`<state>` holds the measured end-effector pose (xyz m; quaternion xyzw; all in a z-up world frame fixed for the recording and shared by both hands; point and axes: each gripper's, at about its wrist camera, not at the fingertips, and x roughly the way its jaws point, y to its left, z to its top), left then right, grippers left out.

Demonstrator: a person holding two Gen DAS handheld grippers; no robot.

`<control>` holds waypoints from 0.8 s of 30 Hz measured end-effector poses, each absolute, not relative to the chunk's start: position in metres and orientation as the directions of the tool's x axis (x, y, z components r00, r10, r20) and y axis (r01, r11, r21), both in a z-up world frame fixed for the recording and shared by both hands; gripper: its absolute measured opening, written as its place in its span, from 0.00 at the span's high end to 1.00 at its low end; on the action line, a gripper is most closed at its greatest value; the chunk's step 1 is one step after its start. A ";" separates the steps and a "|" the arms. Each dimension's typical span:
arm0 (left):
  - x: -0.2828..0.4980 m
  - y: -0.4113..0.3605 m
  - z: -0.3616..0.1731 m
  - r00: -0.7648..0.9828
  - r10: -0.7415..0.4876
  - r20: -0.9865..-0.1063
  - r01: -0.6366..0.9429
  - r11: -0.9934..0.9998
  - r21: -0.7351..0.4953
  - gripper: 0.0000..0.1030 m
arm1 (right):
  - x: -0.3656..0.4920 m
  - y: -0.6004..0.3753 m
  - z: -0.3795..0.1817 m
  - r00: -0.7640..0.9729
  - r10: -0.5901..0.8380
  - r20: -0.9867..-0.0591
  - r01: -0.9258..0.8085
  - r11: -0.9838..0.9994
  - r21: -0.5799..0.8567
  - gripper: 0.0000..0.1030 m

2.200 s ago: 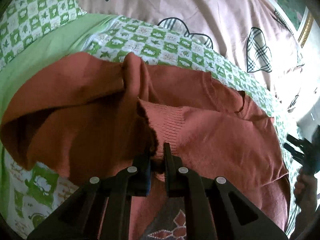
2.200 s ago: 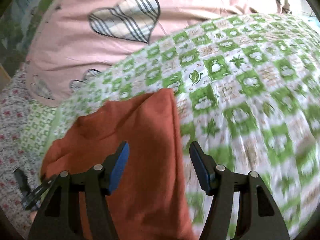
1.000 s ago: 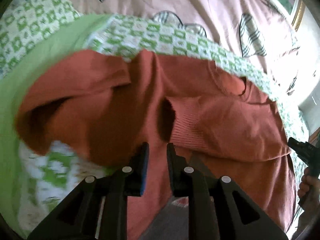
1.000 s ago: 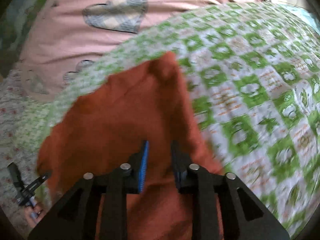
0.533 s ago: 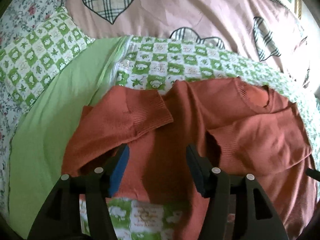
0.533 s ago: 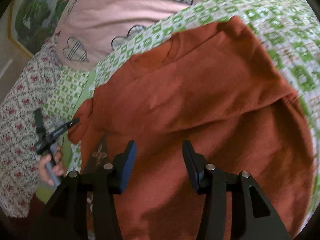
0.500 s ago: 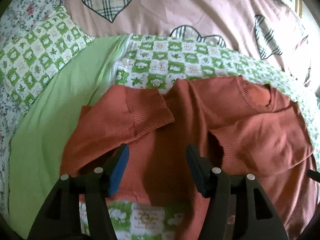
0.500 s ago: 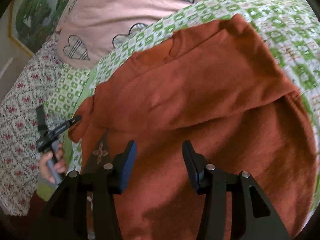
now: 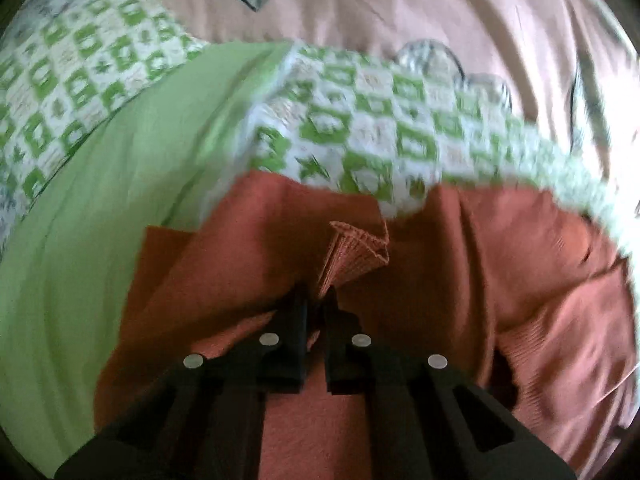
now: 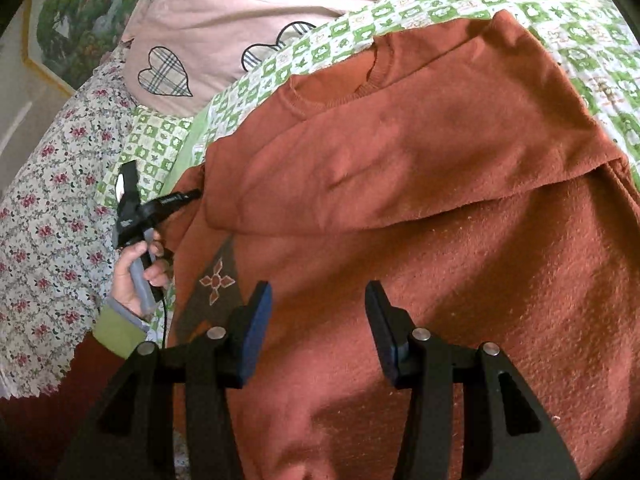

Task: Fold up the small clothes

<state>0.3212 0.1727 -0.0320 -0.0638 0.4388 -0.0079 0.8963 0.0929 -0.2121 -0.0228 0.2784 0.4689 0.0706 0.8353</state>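
Note:
A rust-orange knit sweater [image 10: 440, 208] lies on the bed with one sleeve folded across its front; it also shows in the left wrist view [image 9: 500, 264]. My left gripper [image 9: 317, 300] is shut on the ribbed cuff [image 9: 356, 248] of the left sleeve and holds it raised over the body. In the right wrist view the left gripper [image 10: 192, 196] reaches the sweater's left edge. My right gripper [image 10: 316, 300] is open and empty, hovering above the lower front of the sweater. A brown patterned patch [image 10: 216, 280] shows by its left finger.
The bed has a green-and-white checked sheet [image 9: 360, 128] and a plain green sheet [image 9: 120, 200]. A pink quilt with plaid hearts [image 10: 248, 12] lies at the back. A floral fabric [image 10: 48, 200] and a framed picture [image 10: 80, 12] are at the left.
My left gripper, open half a second ago, has closed on the left sleeve cuff and lifted it. My right gripper stays open over the sweater and has backed off slightly.

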 end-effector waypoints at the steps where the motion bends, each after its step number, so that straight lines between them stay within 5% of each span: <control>1: 0.316 0.174 -0.025 0.631 -0.088 -0.771 -0.039 0.989 -0.145 0.96 | 0.093 -0.211 -0.021 0.555 0.377 -0.742 0.137 0.838 0.529 0.52; 8: 0.265 0.139 0.031 0.714 -0.258 -0.651 0.079 0.953 -0.292 0.97 | 0.091 -0.206 -0.018 0.568 0.384 -0.728 0.119 0.837 0.534 0.52; 14: 0.238 0.035 0.057 0.680 -0.453 -0.577 0.265 0.885 -0.383 0.97 | 0.076 -0.226 -0.011 0.611 0.339 -0.716 0.156 0.834 0.529 0.52; 24: 0.233 -0.147 -0.014 0.479 -0.543 -0.689 0.458 0.825 -0.332 0.96 | 0.050 -0.291 -0.005 0.677 0.205 -0.707 0.308 0.794 0.525 0.52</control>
